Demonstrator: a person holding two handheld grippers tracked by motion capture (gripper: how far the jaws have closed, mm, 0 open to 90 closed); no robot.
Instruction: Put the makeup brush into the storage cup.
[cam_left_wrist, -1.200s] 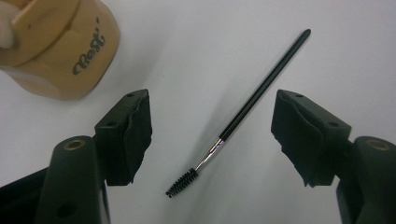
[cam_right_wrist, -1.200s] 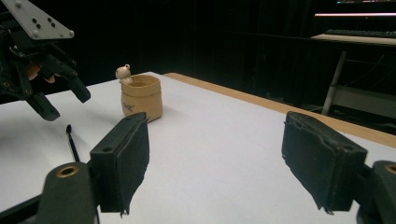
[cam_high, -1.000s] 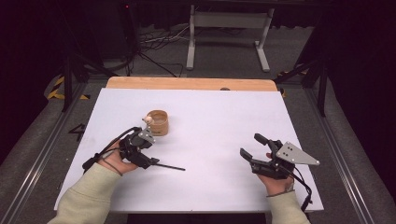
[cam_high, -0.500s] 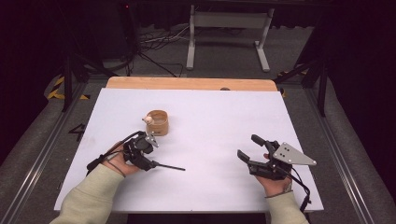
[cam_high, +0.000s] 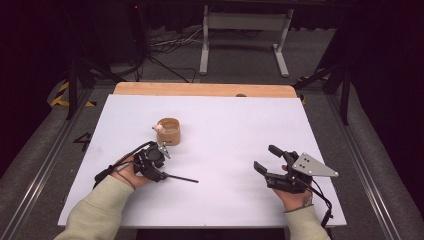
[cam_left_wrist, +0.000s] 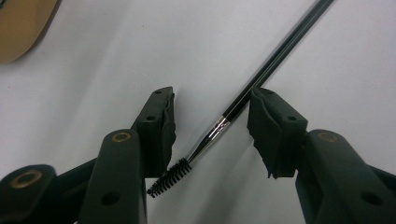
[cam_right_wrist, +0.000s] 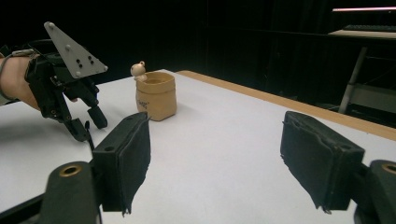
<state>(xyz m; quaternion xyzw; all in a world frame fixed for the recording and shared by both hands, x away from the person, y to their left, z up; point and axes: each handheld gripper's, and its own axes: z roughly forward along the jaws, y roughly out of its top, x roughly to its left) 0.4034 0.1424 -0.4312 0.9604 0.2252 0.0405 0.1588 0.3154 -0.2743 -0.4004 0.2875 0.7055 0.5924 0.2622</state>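
Down low, left gripper (cam_left_wrist: 212, 135) fingers closing around spoolie brush (cam_left_wrist: 233, 105), untouched, right gripper (cam_right_wrist: 215, 163) fingers apart.

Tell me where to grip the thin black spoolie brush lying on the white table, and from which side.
Grip the thin black spoolie brush on its black handle just beyond the silver ferrule, coming straight down from above. It lies flat on the white table, so only its two long sides are free, and the bristles would bend. The left gripper already straddles it there; its jaws have just been closing, not yet clearly touching.

Thin black spoolie brush (cam_left_wrist: 243, 100), silver ferrule, lying flat on white table (cam_high: 230, 130)
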